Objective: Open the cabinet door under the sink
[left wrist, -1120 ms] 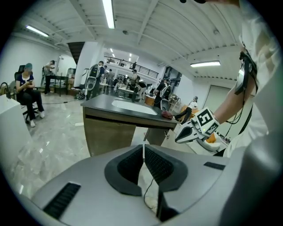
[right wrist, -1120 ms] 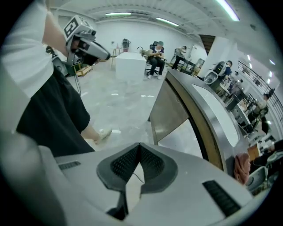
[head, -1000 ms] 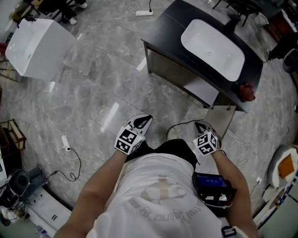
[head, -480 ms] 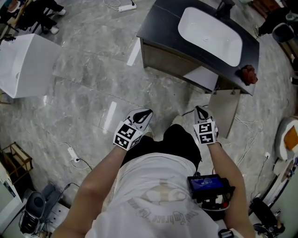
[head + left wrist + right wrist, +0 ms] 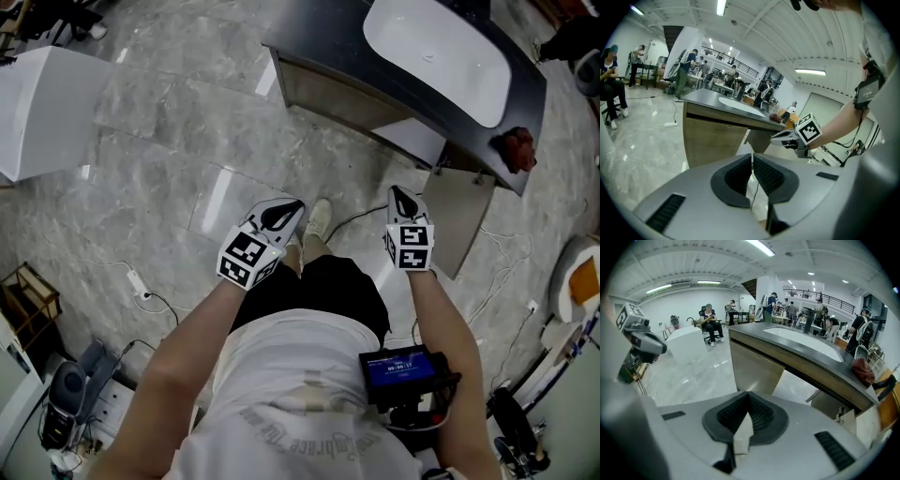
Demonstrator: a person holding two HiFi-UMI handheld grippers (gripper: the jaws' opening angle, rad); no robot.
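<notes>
Left gripper (image 5: 284,216) was found clenched, empty | right gripper (image 5: 400,198) was found clenched, empty | both were held above the floor (image 5: 178,141) | cabinet door (image 5: 461,220) under the sink (image 5: 436,56) was seen swung open, near right gripper

No txt readable. Blue screen (image 5: 398,367) at waist: white digits, too small to read. Shirt print (image 5: 300,422): blurred. Marker cubes (image 5: 246,260): b/w squares only.

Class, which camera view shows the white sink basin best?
The head view: it looks down into the basin, showing its oval almost whole. Both gripper views see it from the side, as a shallow pale sliver.
</notes>
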